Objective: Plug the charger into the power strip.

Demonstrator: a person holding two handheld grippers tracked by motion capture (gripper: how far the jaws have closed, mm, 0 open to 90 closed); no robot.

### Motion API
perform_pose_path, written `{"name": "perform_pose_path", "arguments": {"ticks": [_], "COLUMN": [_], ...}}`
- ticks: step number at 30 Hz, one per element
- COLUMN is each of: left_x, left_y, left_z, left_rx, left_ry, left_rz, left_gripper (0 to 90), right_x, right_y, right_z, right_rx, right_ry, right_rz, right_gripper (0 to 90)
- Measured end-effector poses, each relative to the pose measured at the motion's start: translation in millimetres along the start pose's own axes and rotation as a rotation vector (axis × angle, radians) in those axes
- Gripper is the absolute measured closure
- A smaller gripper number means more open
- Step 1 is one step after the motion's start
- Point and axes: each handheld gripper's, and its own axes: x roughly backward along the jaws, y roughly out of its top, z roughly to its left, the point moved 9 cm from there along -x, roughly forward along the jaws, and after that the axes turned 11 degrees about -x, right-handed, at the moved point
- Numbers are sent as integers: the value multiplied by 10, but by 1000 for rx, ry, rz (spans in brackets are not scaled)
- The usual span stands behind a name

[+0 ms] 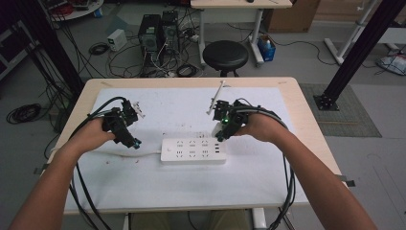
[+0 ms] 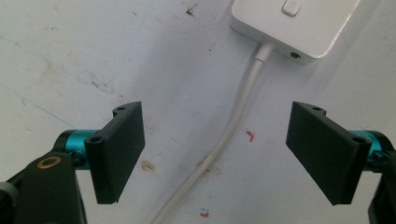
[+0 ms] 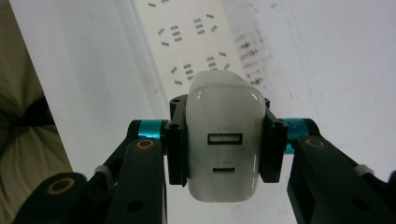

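A white power strip (image 1: 193,150) lies flat in the middle of the white mat, its cord (image 2: 229,135) running off to the left. My right gripper (image 3: 223,142) is shut on a white charger block (image 3: 224,140) whose two ports face the camera. It holds the block just above the strip's right end (image 3: 187,42); in the high view the charger (image 1: 218,130) shows under the gripper (image 1: 225,125). My left gripper (image 1: 128,136) hovers left of the strip, open, its jaws straddling the cord above the mat. The strip's left end with its button (image 2: 292,7) lies just ahead of it.
The table (image 1: 306,110) carries a white mat (image 1: 167,110) with smudges and small red marks. A thin white rod (image 1: 215,97) lies at the back behind my right gripper. Beyond the table stand a black stool (image 1: 225,55), computer towers (image 1: 158,31) and cables on the floor.
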Motion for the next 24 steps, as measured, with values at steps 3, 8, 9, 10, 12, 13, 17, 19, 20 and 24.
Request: {"name": "perform_pose_path", "arguments": {"ticks": [3, 8, 9, 10, 12, 13, 17, 19, 20, 24], "left_x": [-8, -39, -46, -51, -61, -61, -61, -65, -68, -67], "left_y": [-27, -71, -70, -75, -77, -76, -62, -62, -63, -75], "left_z": [19, 6, -3, -4, -11, -11, -5, -5, -8, 1], "left_rx": [12, -13, -11, -18, -25, -30, -36, -36, -37, -34], "left_ry": [-3, -17, -19, -23, -26, -27, -29, -29, -28, -26], "left_rz": [-3, 1, -4, -4, -3, -4, -17, -18, -17, -20], "left_gripper": [196, 196, 196, 196, 196, 196, 196, 196, 196, 196], "right_x": [-111, -304, -341, -373, -443, -473, -606, -671, -692, -807], "right_y": [115, 243, 262, 273, 283, 280, 286, 293, 299, 288], "right_z": [52, 53, 55, 55, 49, 49, 50, 44, 42, 21], "right_rx": [25, 53, 66, 74, 88, 94, 140, 163, 174, 216], "right_ry": [14, 4, 7, 2, -5, -12, -30, -45, -45, -60], "right_rz": [25, 71, 75, 85, 109, 123, 159, 177, 175, 209], "right_gripper": [618, 618, 618, 619, 618, 618, 618, 618, 619, 619]}}
